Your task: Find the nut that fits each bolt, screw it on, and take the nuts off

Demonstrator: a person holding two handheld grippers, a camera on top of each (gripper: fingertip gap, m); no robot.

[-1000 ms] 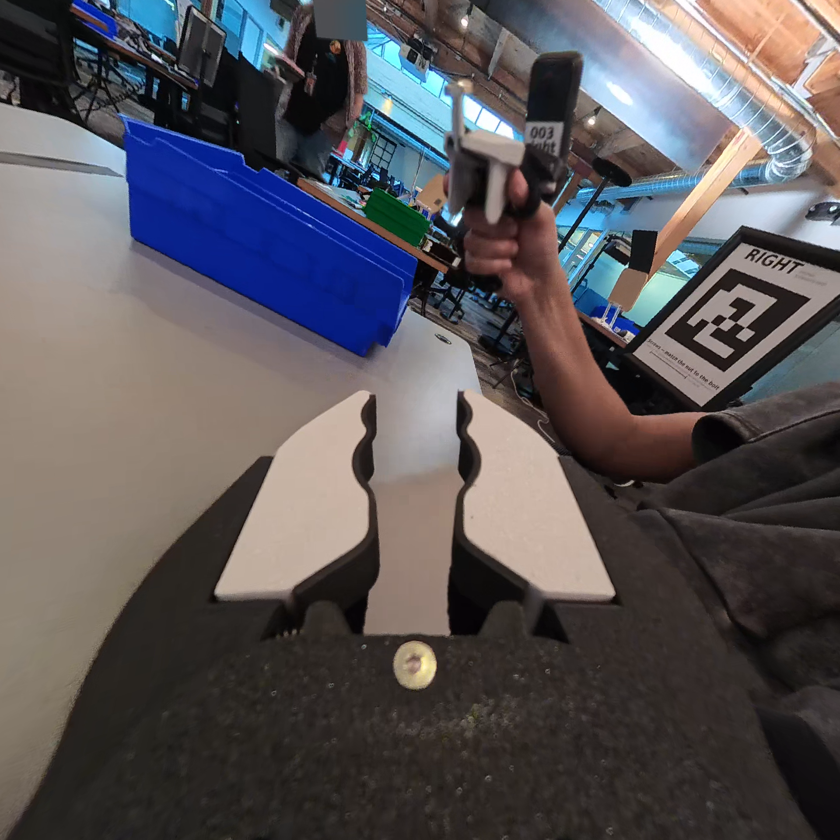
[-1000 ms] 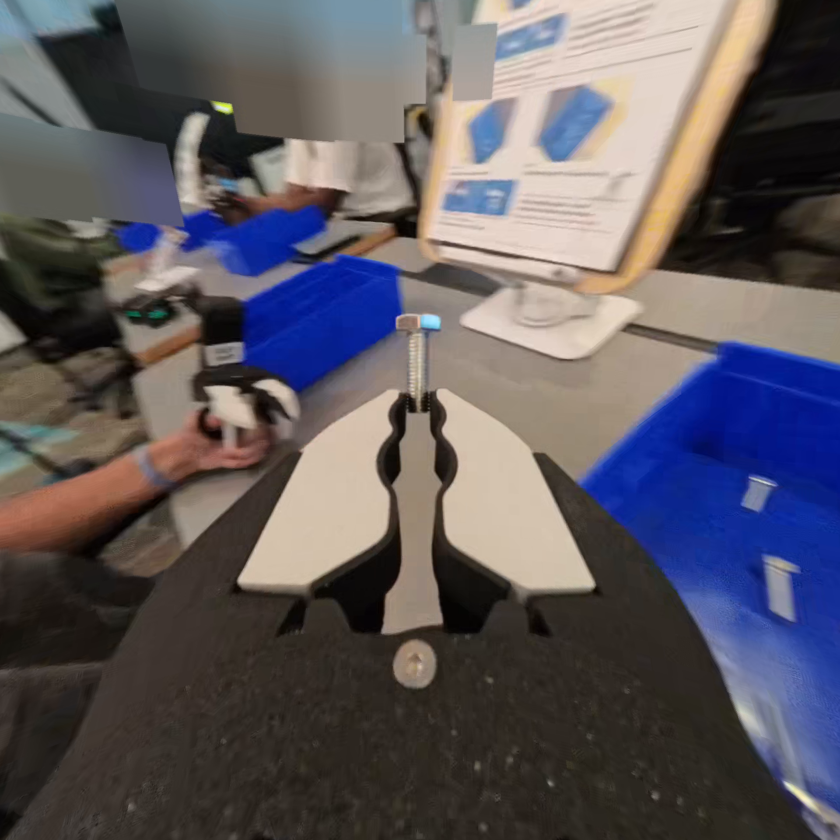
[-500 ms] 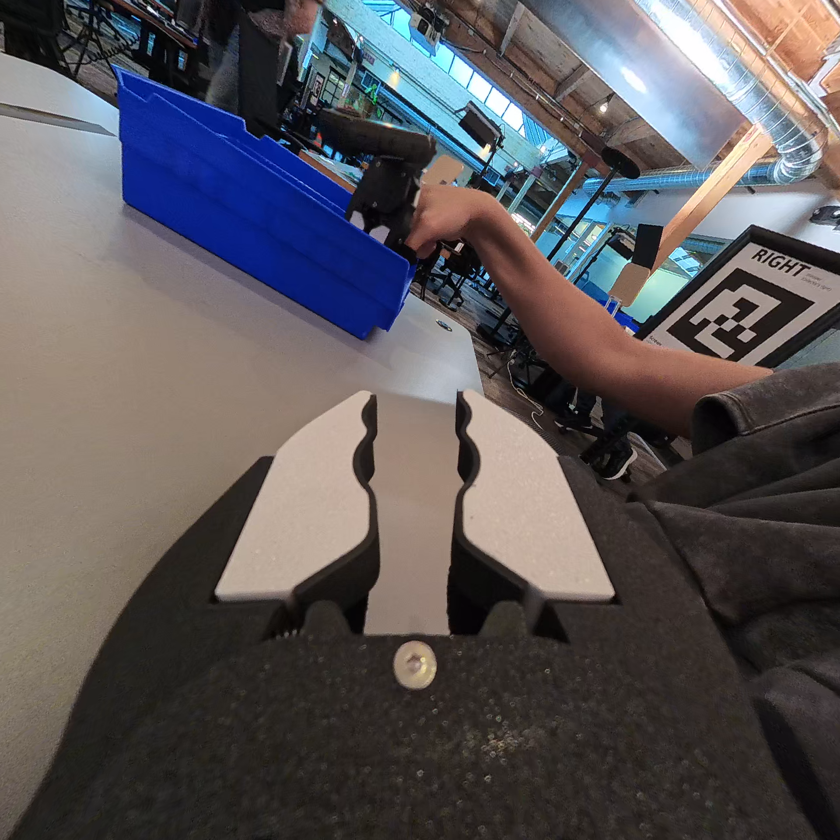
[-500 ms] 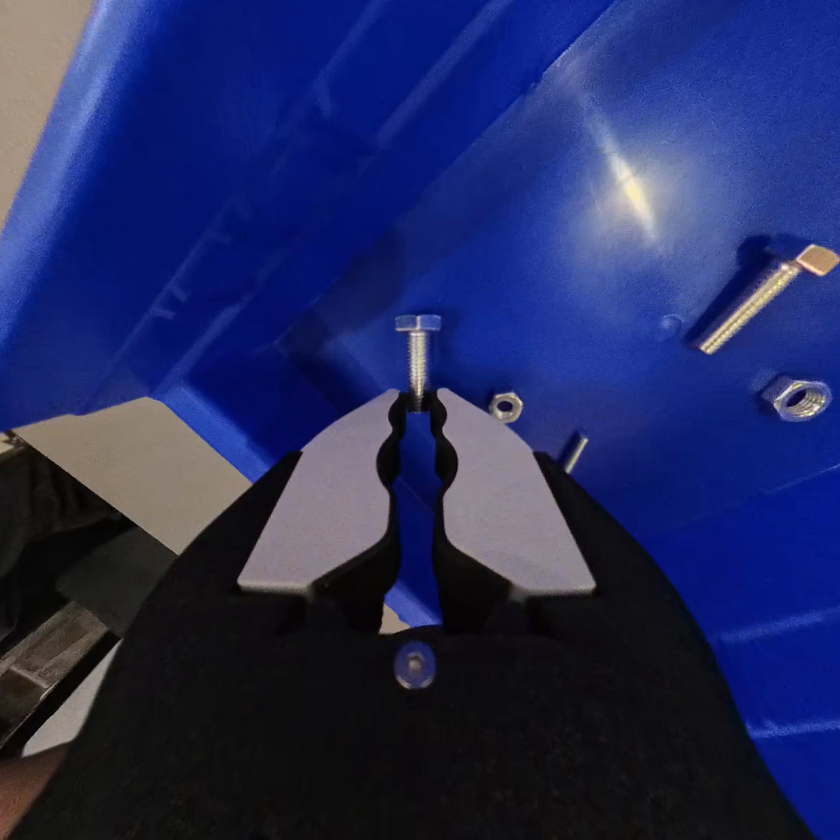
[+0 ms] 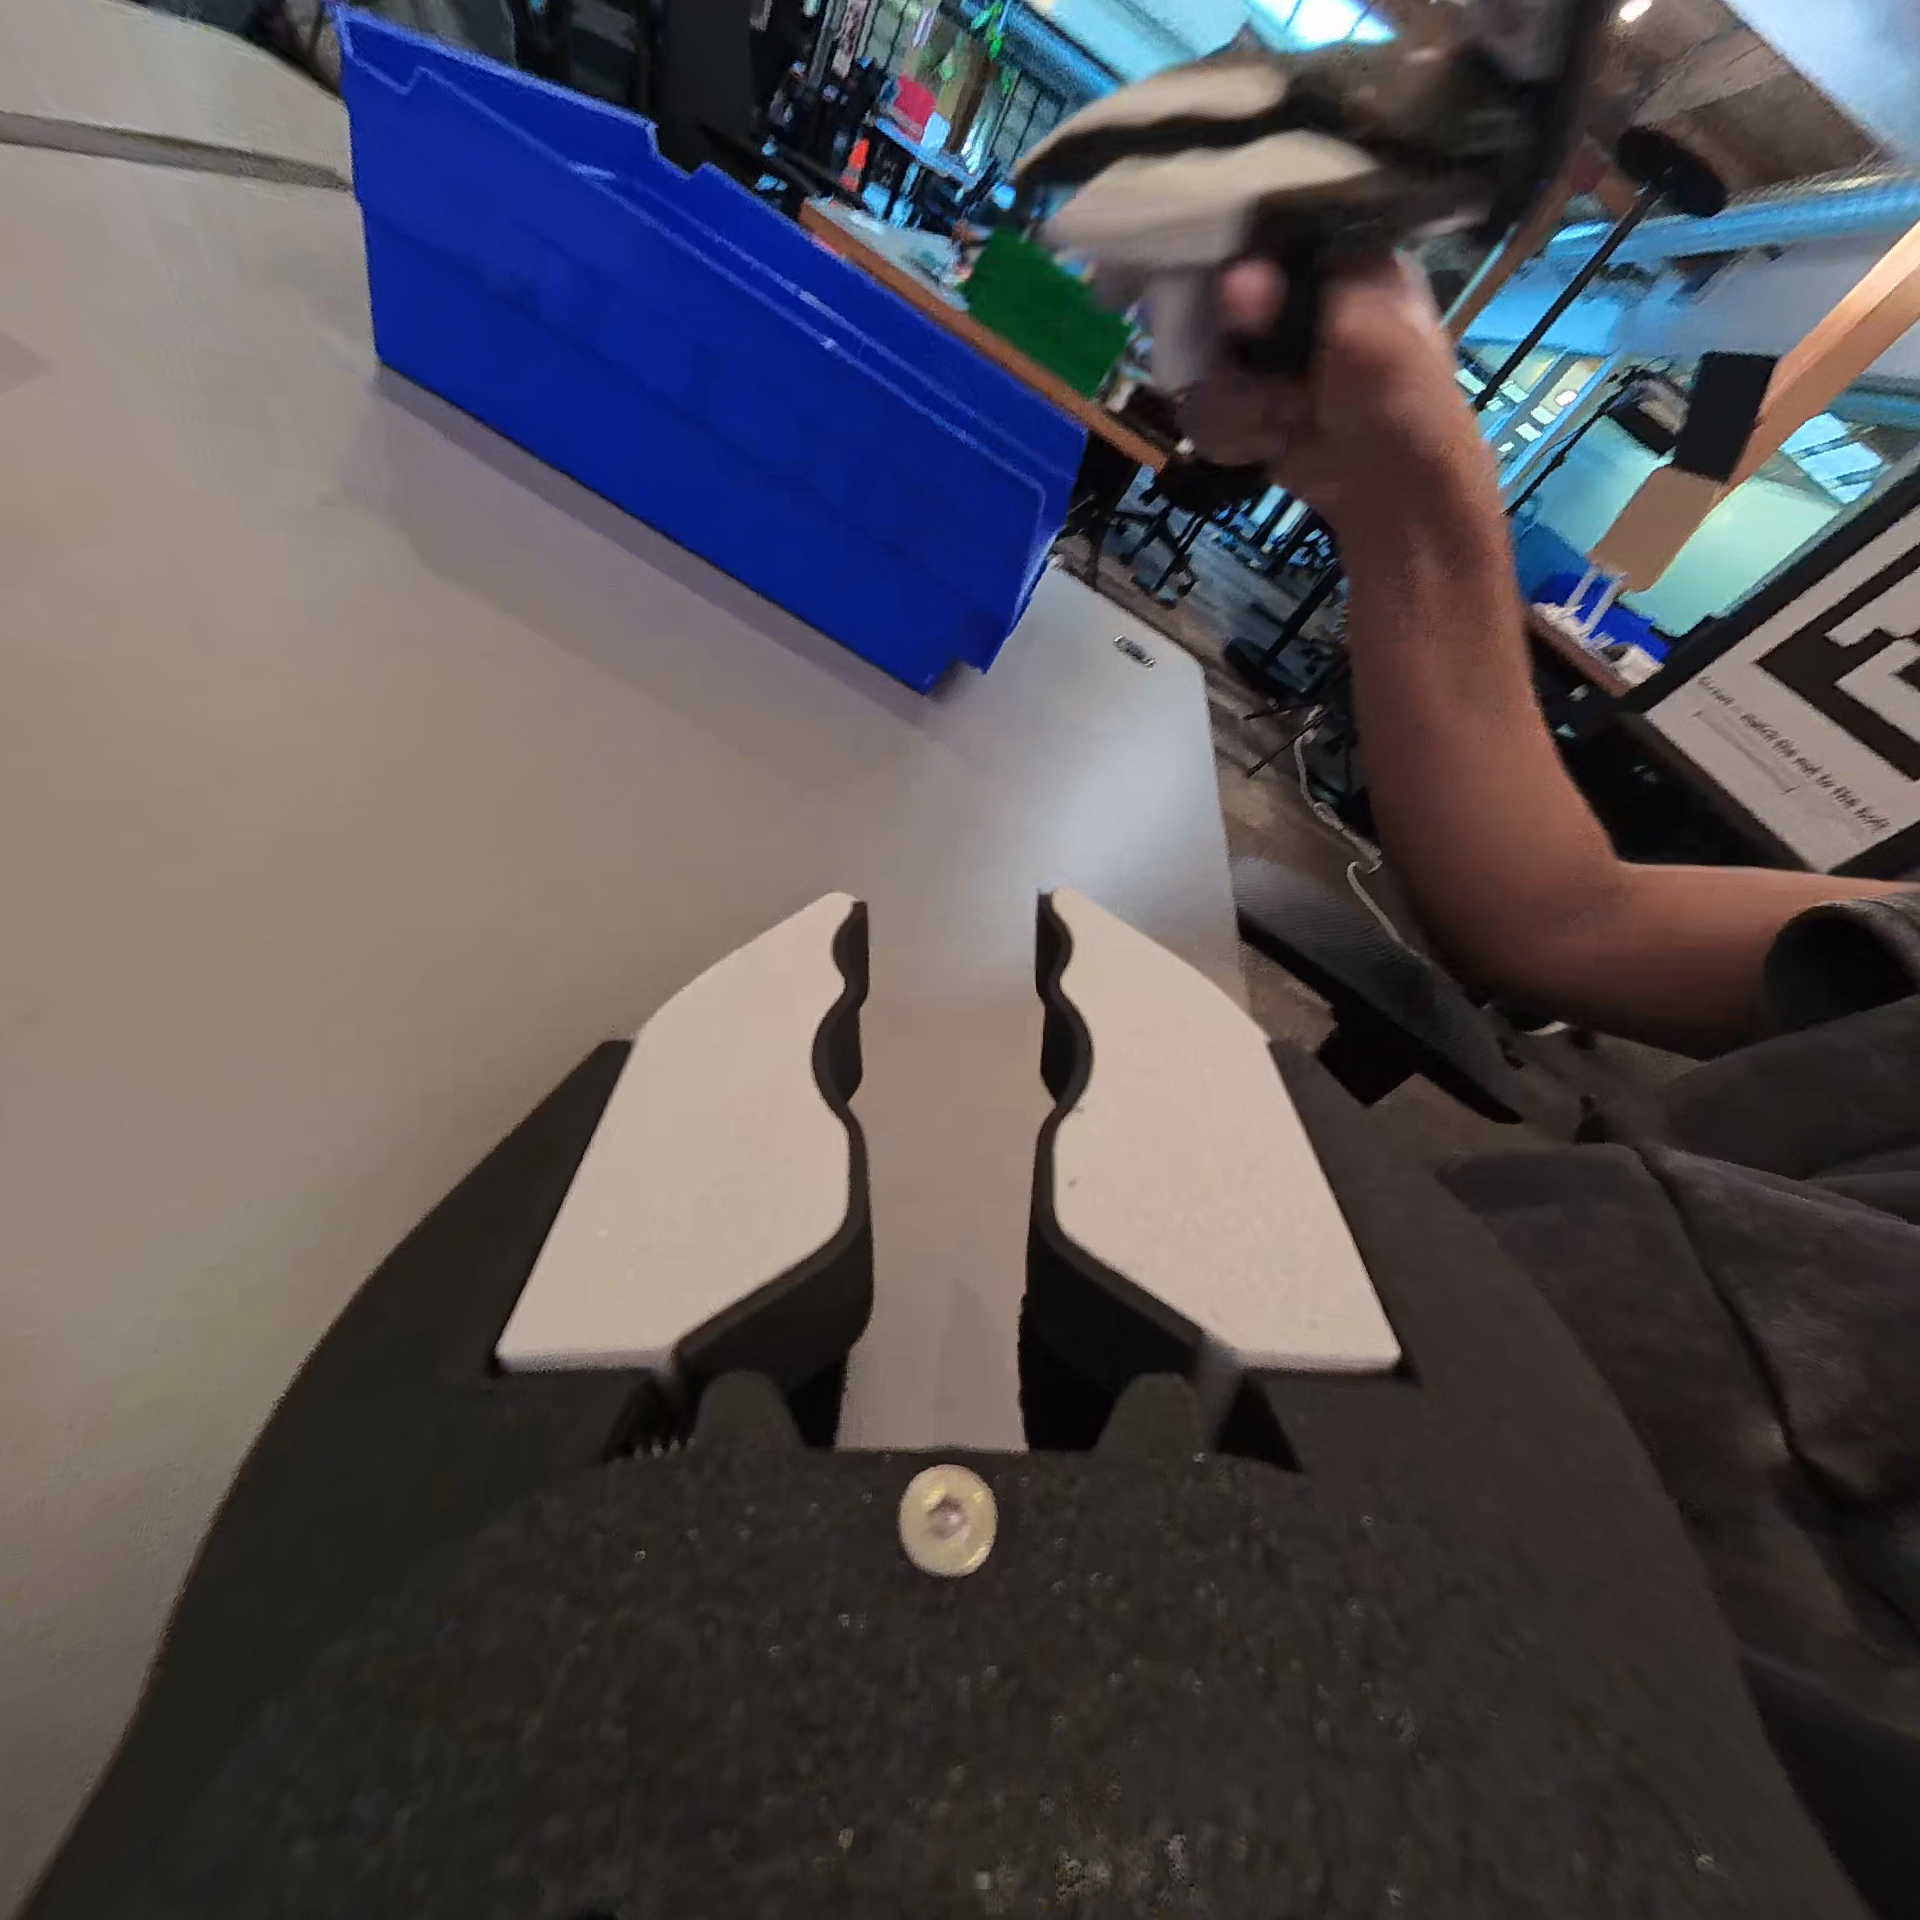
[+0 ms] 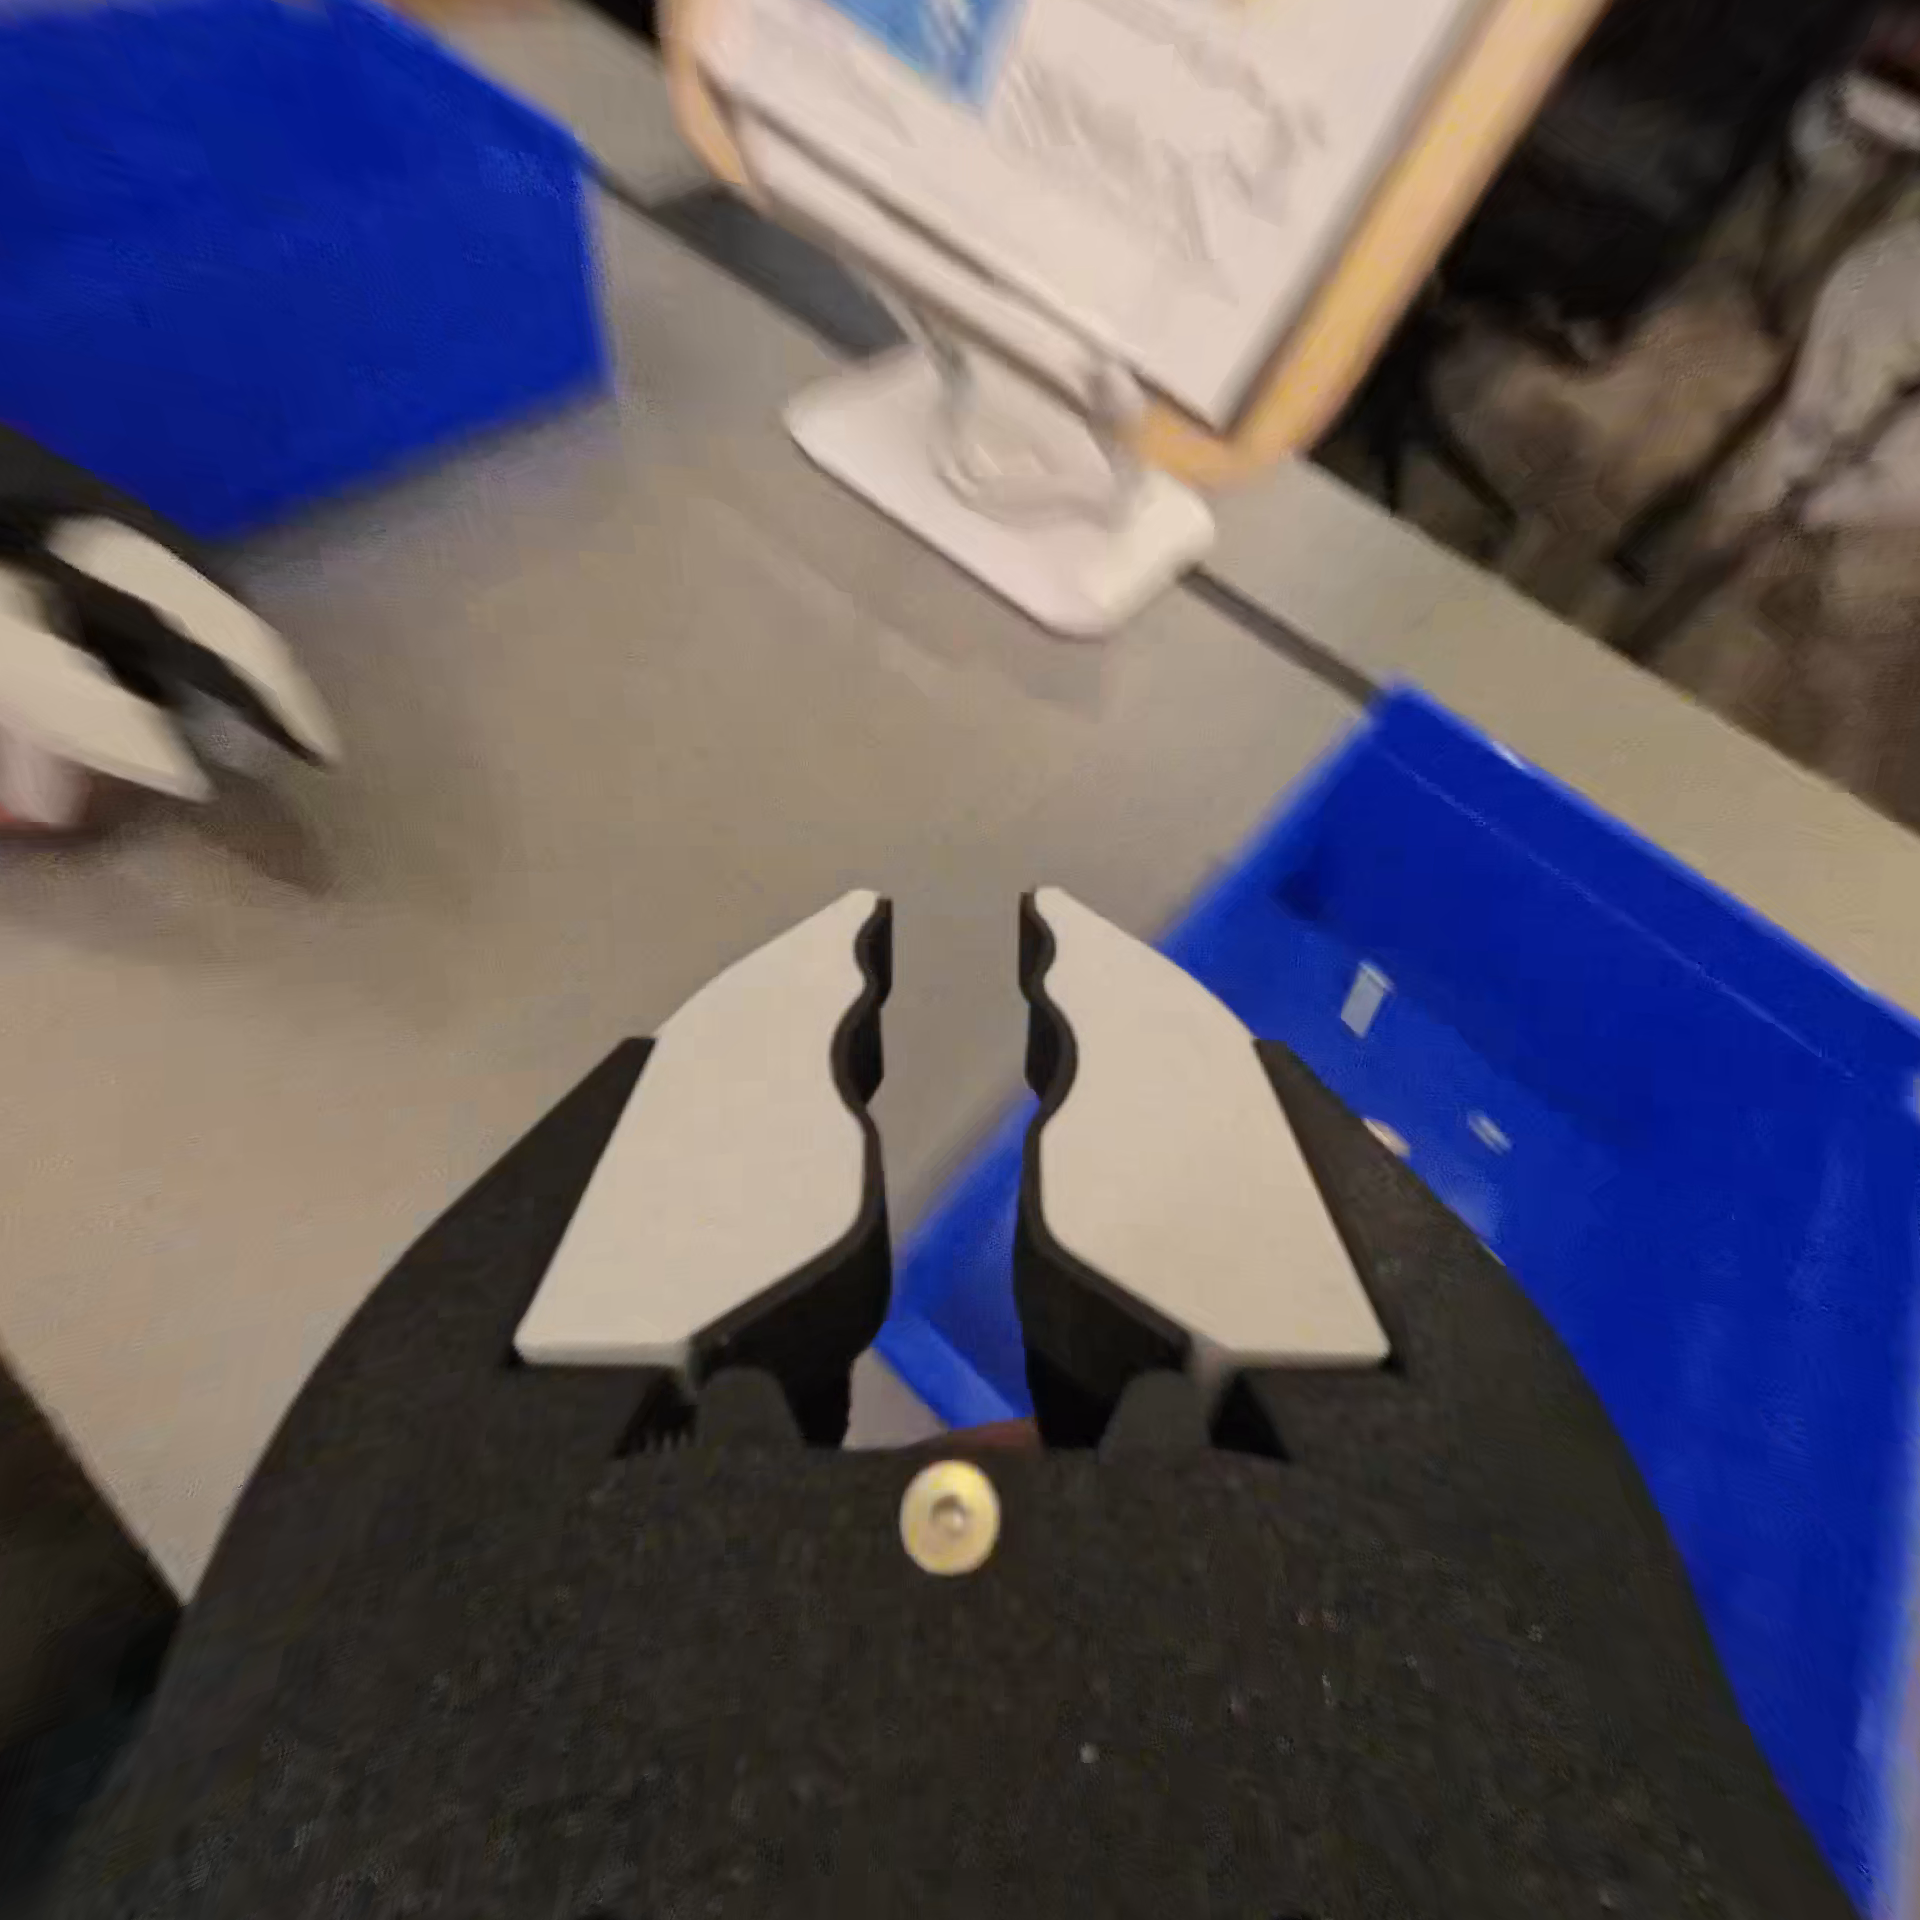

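Note:
My right gripper [image 6: 954,909] is open and empty, above the grey table at the near corner of a blue bin [image 6: 1621,935]. Blurred small metal parts [image 6: 1363,997] lie in that bin; I cannot tell bolts from nuts. My left gripper [image 5: 945,914] is open and empty, low over the table [image 5: 416,831]. In the left wrist view the right gripper [image 5: 1049,187] is held up in a hand at the upper right, blurred. In the right wrist view the left gripper [image 6: 260,769] shows at the left edge.
A second blue bin [image 5: 675,364] stands on the table ahead of the left gripper; it also shows in the right wrist view [image 6: 260,260]. A framed sheet on a white stand [image 6: 997,499] stands at the back. A framed marker sign [image 5: 1849,707] and a person's forearm [image 5: 1455,675] are at the right. The grippers' ends are close to 25 cm from one another.
The right gripper held a bolt, dipped into the blue bin, let it go, and has come back out open and empty. The left gripper has stayed open and shifted slightly.

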